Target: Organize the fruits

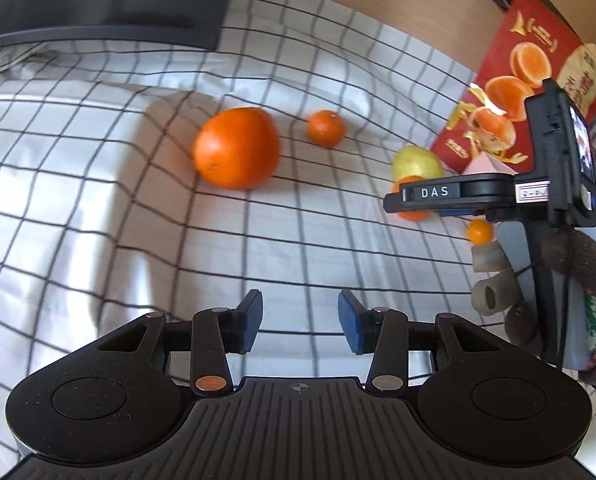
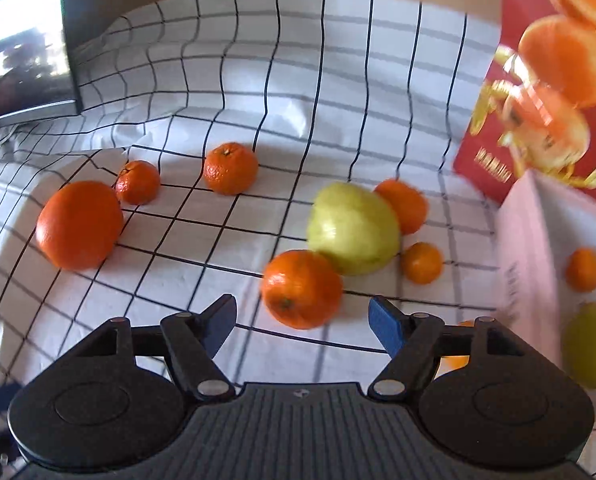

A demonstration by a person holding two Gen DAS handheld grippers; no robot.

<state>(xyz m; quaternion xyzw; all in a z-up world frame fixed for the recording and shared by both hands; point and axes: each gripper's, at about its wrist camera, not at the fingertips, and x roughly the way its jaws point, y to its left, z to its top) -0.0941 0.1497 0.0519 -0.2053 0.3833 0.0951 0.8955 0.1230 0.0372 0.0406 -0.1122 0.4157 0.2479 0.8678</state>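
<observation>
From my right tool (image 2: 302,322), the round medium orange (image 2: 302,288) lies dead ahead at twelve o'clock on the white cloth with black grid lines (image 2: 338,80) covering the desk, just beyond the blue pads, which stand wide apart around nothing. Touching it at one o'clock sits the yellow-green apple-like fruit (image 2: 354,232), with two small mandarins beyond and beside it. At ten o'clock lies the large orange (image 2: 80,224), a small mandarin (image 2: 138,182) close behind it. At three o'clock a pale box (image 2: 526,264) holds more fruit, the red printed carton (image 2: 538,80) behind it. My left tool (image 1: 300,322) is also parted, holding nothing, with the same large orange (image 1: 236,148) at eleven o'clock.
</observation>
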